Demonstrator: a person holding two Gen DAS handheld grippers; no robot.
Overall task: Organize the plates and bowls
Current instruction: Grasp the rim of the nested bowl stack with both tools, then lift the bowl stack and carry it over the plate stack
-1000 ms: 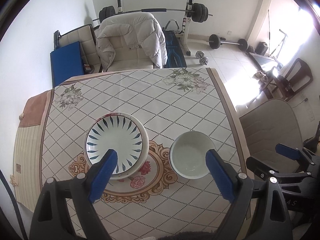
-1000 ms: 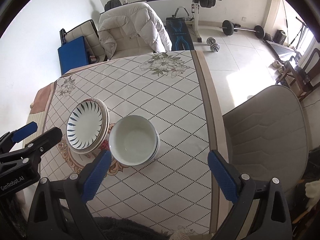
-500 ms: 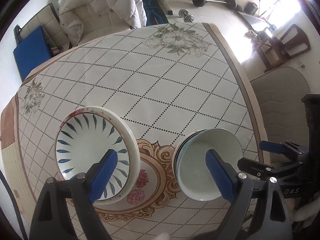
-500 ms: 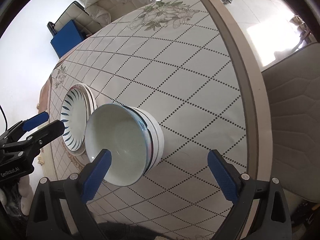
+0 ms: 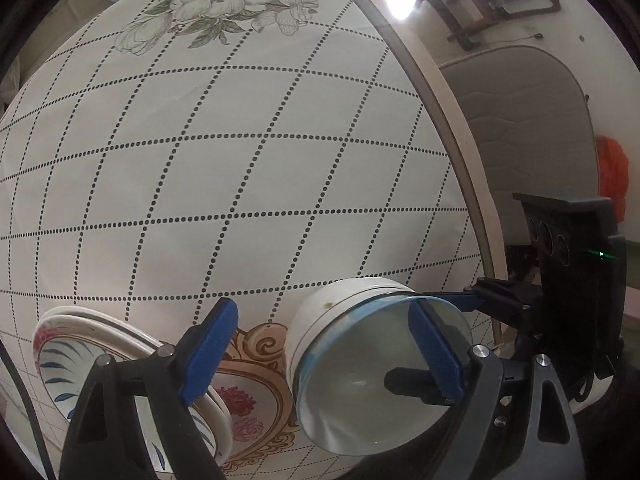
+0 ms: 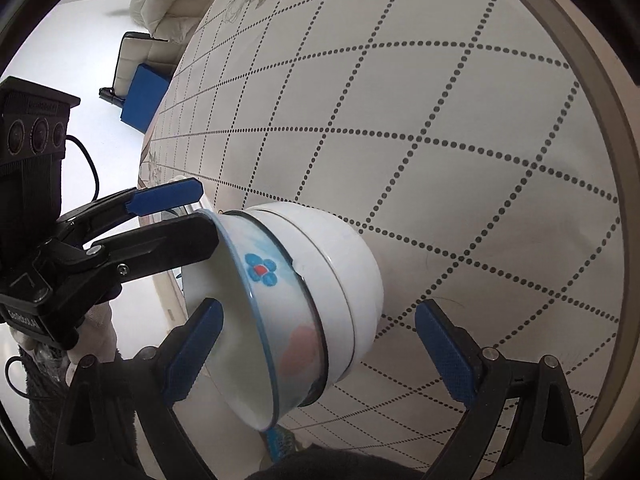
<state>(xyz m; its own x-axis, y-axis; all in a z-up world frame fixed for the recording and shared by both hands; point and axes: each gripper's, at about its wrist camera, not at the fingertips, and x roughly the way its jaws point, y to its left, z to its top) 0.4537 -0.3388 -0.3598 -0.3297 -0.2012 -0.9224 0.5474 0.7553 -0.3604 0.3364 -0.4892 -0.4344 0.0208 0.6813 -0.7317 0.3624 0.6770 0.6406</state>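
Observation:
A stack of white bowls [image 5: 320, 328], the top one with a blue rim and a blue flower [image 6: 260, 270], stands on the tablecloth. A stack of plates with blue leaf marks [image 5: 72, 364] lies to its left. My left gripper [image 5: 322, 346] hangs over the bowls' left wall, one finger outside and one over the hollow. Its jaws are closing, and the pads stand off the bowl. My right gripper [image 6: 320, 338] straddles the right wall of the bowls [image 6: 344, 272], open, pads apart from it.
The white cloth with a dotted diamond grid [image 5: 240, 160] stretches away behind the bowls. The table's brown edge [image 5: 460, 168] runs along the right, with a grey padded chair [image 5: 536, 140] beyond it. A person's gloved hand [image 6: 94, 344] holds the left gripper.
Both grippers have dropped steeply toward the table and tilted downward. They were well above the dishes before; now each has one finger inside the top bowl.

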